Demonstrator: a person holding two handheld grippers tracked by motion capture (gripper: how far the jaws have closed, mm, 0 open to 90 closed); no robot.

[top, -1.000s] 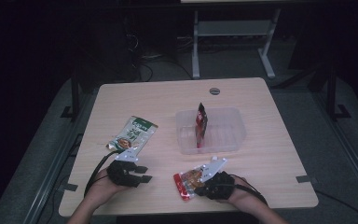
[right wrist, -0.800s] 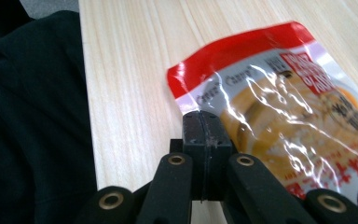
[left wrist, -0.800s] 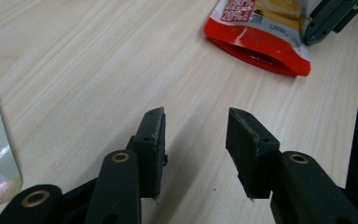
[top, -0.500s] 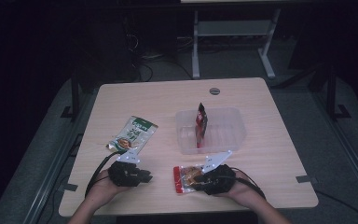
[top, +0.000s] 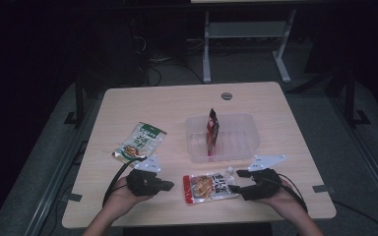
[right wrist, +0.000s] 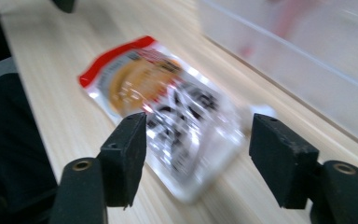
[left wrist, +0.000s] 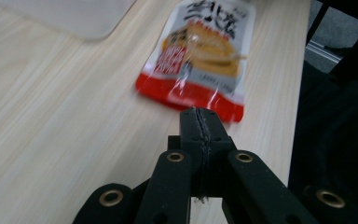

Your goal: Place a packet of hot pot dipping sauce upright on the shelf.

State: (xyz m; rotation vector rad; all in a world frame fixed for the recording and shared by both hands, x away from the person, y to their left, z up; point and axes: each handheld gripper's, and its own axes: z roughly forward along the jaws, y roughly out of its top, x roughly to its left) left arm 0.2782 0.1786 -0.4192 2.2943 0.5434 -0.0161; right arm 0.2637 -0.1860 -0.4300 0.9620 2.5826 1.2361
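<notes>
Closed left gripper [left wrist: 200,122] just short of red-edged snack packet [left wrist: 199,56]; pale wooden table [left wrist: 51,121]

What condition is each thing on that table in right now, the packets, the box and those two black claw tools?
red-edged snack packet: lying flat near the table's front edge, not gripped.
green snack packet: lying flat, untouched.
clear plastic bin: open-topped, one packet inside.
dark red packet: standing on edge in the bin.
left gripper: jaws shut on nothing.
right gripper: jaws open, just been opening, packet's end lying between them.

A dim lab or test room: bare wooden table [top: 295,132], floor cables [top: 152,73] (metal stand [top: 206,54] behind).
</notes>
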